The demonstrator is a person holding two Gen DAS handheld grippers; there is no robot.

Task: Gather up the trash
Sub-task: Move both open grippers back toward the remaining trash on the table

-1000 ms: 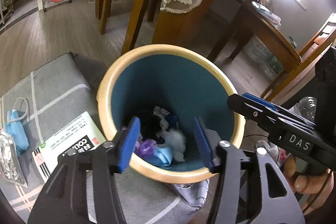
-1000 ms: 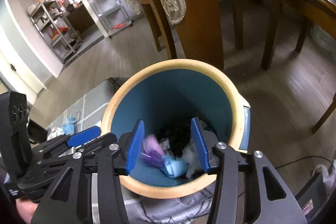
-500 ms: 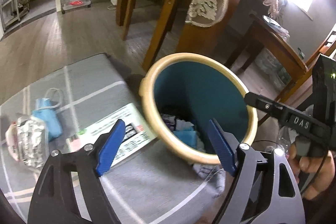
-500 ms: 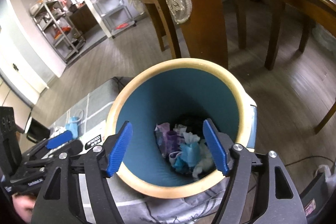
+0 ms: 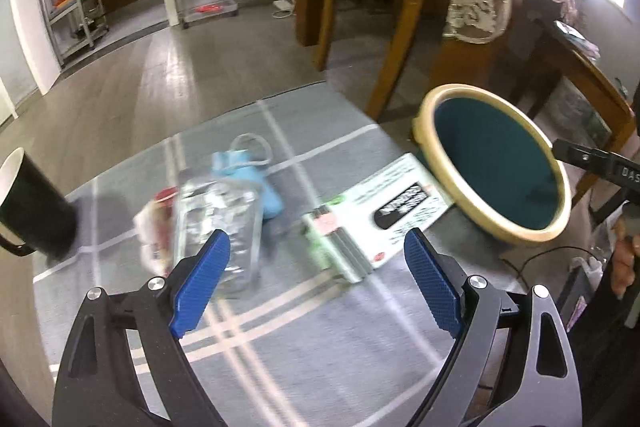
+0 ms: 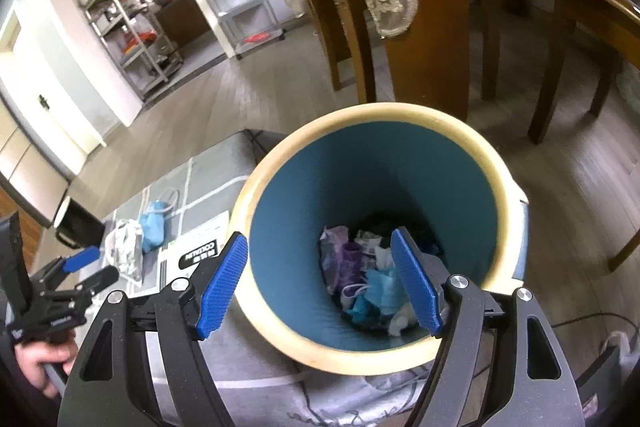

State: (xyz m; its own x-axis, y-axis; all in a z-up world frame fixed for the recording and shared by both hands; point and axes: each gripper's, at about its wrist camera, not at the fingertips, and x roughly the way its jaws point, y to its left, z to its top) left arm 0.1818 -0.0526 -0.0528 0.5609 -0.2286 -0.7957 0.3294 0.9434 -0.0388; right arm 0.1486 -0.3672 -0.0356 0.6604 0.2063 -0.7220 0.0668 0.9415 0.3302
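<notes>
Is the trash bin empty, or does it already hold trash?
Not empty: the trash bin holds crumpled purple, blue and white scraps on its bottom.

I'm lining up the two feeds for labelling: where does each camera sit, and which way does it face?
Left wrist: on the left claw, jaws opening and empty, angled down at the grey mat with its litter; the right claw and a hand show at the edge.
Right wrist: on the right claw, open, looking down into the teal cream-rimmed bin; the left claw shows lower left.
Shared: bin, mat, white printed box.
</notes>
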